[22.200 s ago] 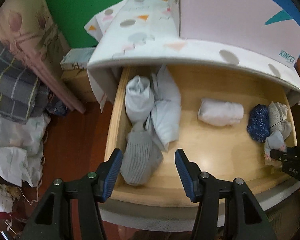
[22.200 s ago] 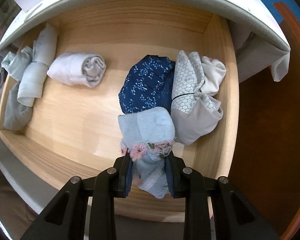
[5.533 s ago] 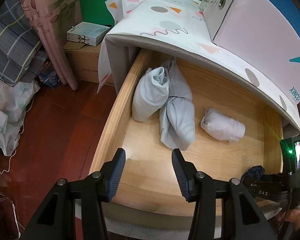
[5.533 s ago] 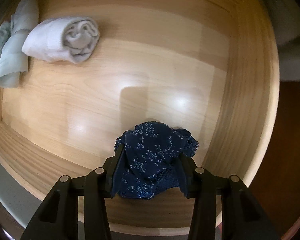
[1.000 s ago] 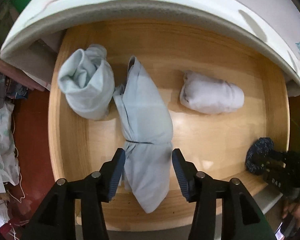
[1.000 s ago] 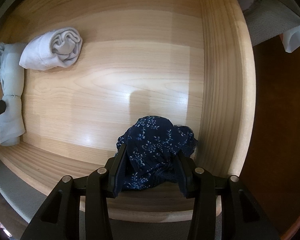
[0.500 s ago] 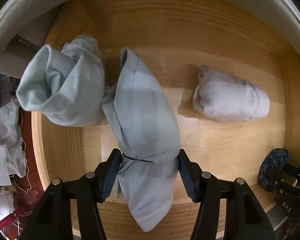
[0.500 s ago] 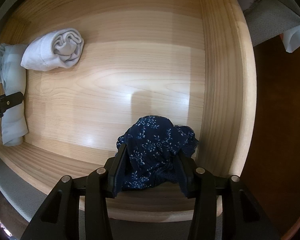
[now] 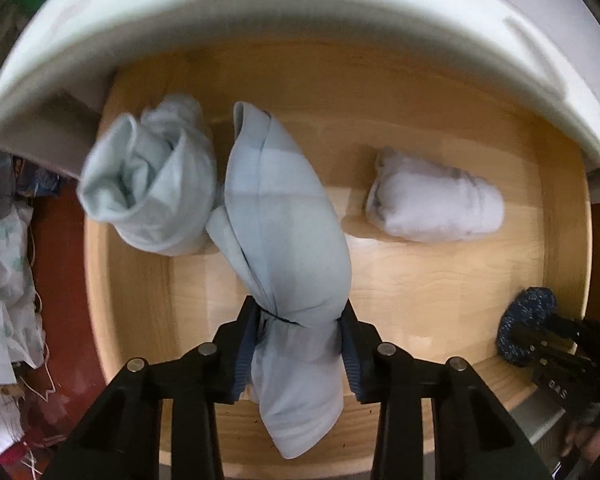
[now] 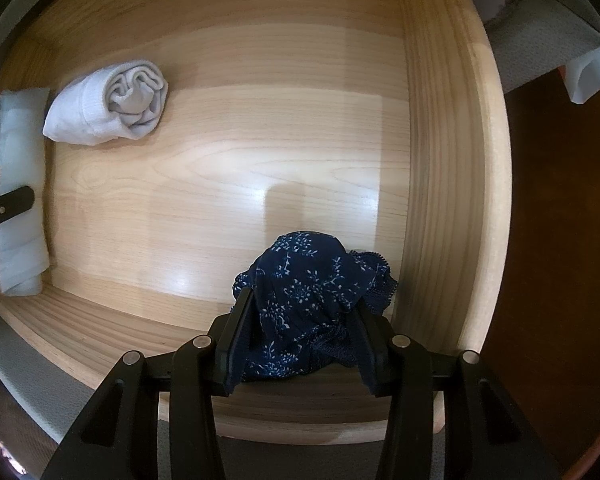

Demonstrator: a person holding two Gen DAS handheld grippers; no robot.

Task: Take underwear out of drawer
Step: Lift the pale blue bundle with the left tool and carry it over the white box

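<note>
An open wooden drawer (image 9: 440, 280) holds rolled underwear. My left gripper (image 9: 300, 320) points straight down, and its jaws are closing on a long pale blue roll (image 9: 284, 232) at its banded waist. Both pads press the cloth. A second pale blue roll (image 9: 152, 192) leans against it on the left, and a white roll (image 9: 436, 208) lies to the right. My right gripper (image 10: 300, 320) is shut on navy floral underwear (image 10: 308, 280) near the drawer's front right corner. The right wrist view also shows the white roll (image 10: 108, 108) and the pale blue roll (image 10: 20, 160).
A white padded cover (image 9: 300, 20) overhangs the back of the drawer. The drawer's right wall (image 10: 440, 160) stands close to the navy piece. Dark red floor with a heap of cloth (image 9: 4, 280) lies to the left. A grey fabric corner (image 10: 552, 32) hangs at the upper right.
The left gripper's jaws have closed in from either side of the pale blue roll and now pinch it. The right gripper and the navy underwear have stayed in place.
</note>
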